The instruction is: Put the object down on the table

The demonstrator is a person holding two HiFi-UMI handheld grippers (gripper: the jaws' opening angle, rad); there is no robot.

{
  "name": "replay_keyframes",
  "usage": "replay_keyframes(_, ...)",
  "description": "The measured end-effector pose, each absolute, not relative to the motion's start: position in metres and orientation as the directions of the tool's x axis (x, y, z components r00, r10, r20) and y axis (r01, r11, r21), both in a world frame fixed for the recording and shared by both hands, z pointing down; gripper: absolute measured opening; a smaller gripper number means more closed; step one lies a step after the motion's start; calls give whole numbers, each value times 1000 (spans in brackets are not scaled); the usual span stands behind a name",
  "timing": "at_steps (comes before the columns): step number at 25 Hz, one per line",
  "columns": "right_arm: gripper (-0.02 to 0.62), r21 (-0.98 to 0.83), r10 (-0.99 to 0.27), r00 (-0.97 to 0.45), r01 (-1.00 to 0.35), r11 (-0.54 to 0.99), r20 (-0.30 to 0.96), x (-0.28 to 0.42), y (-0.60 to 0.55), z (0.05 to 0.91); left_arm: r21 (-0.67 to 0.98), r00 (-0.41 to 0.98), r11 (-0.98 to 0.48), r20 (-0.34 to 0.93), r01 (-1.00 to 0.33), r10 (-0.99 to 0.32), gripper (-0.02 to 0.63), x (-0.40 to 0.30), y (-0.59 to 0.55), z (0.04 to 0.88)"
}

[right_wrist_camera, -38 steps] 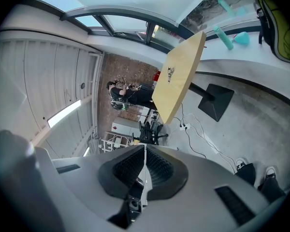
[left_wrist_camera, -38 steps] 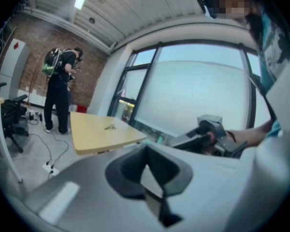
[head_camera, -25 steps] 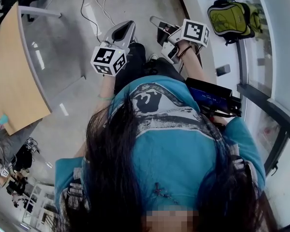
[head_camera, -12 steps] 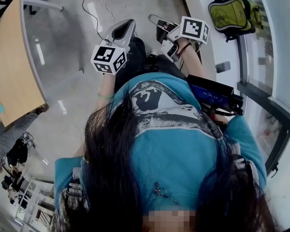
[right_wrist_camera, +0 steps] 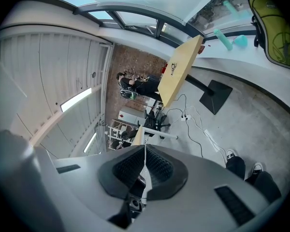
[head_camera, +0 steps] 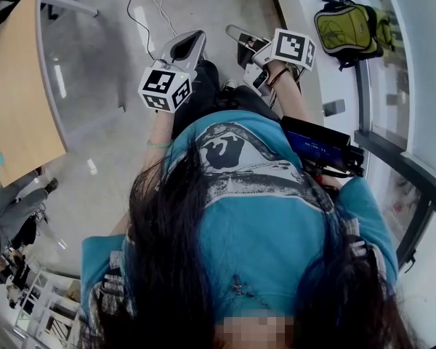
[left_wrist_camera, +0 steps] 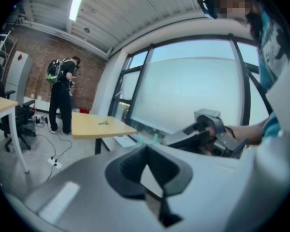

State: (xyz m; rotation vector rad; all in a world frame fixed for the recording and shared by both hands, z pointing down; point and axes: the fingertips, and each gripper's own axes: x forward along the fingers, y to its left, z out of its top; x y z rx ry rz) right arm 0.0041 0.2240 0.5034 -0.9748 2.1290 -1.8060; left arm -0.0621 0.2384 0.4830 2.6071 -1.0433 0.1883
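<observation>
hovering above the person's legs point(head_camera: 203, 97), the left gripper point(left_wrist_camera: 146, 149) and right gripper point(right_wrist_camera: 145, 146) both have jaws pressed together, holding nothing. the object cannot be made out. the wooden tabletop point(head_camera: 18, 93) stands well off left, a green backpack point(head_camera: 349, 24) far right.

The table point(head_camera: 18, 100), with a pale wood top and rounded corners, is standing level at nine o'clock.
</observation>
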Motion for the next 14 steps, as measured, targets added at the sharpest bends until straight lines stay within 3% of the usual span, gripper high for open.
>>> replay_keyframes(14, 20, -924, -588, -763, -375, 67, 267, 1, 221, 494, 232, 733, -695, 201, -680, -650, 3, -64, 235, 470)
